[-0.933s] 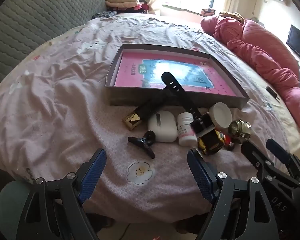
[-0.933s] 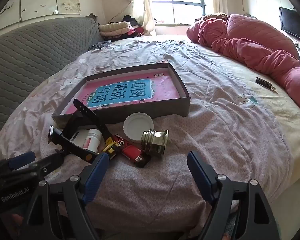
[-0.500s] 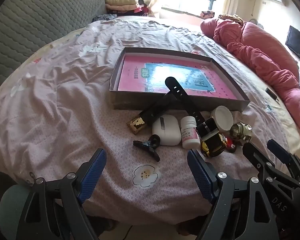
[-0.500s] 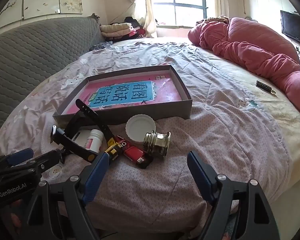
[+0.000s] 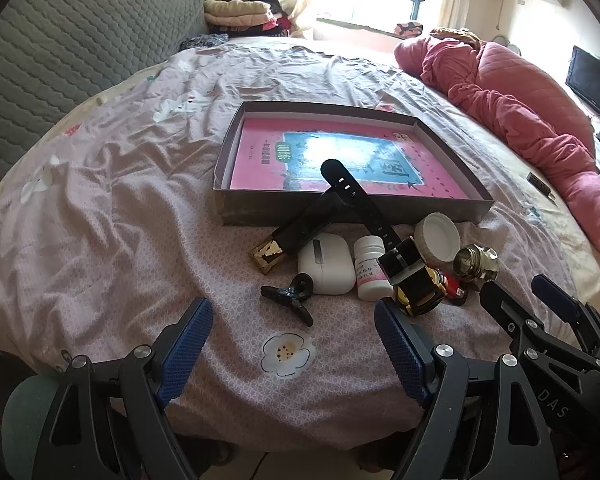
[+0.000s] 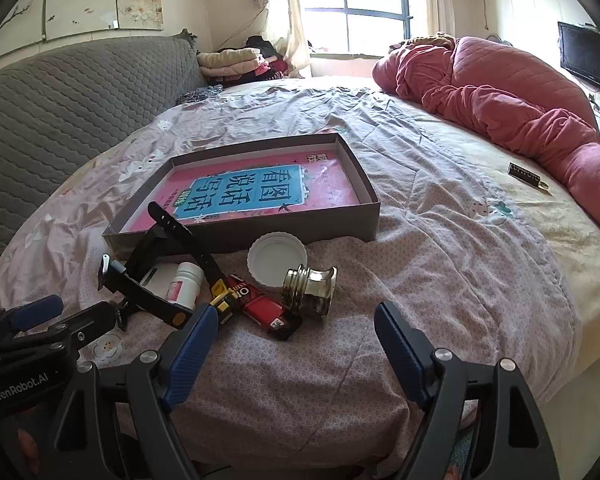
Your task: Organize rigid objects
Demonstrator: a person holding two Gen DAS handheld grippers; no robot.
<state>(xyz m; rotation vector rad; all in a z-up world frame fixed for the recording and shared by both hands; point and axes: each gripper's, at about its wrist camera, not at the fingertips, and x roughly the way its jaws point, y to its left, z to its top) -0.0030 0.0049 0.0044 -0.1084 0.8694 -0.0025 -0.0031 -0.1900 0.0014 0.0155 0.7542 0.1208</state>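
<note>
A heap of small things lies on the bedsheet in front of a shallow grey box [image 5: 260, 214] that holds a pink and blue book [image 5: 340, 156]. The heap has a black watch strap [image 5: 352, 196], a white earbud case [image 5: 326, 266], a white pill bottle [image 5: 370, 270], a black hair clip [image 5: 290, 296], a white lid [image 6: 278, 258], a brass knob [image 6: 310, 290] and a red lighter [image 6: 262, 308]. My left gripper [image 5: 293, 312] is open just short of the hair clip. My right gripper [image 6: 296, 310] is open near the lighter and knob. Neither holds anything.
A rumpled pink quilt [image 6: 500, 100] lies along the bed's right side, with a small dark tag [image 6: 526, 176] beside it. A grey padded headboard [image 5: 60, 60] rises on the left. Folded clothes [image 6: 236, 60] sit by the window. The bed's front edge is right under both grippers.
Both views have shifted slightly, so the box and the heap sit a bit lower in the frames. The objects have not moved and both grippers stay open.
</note>
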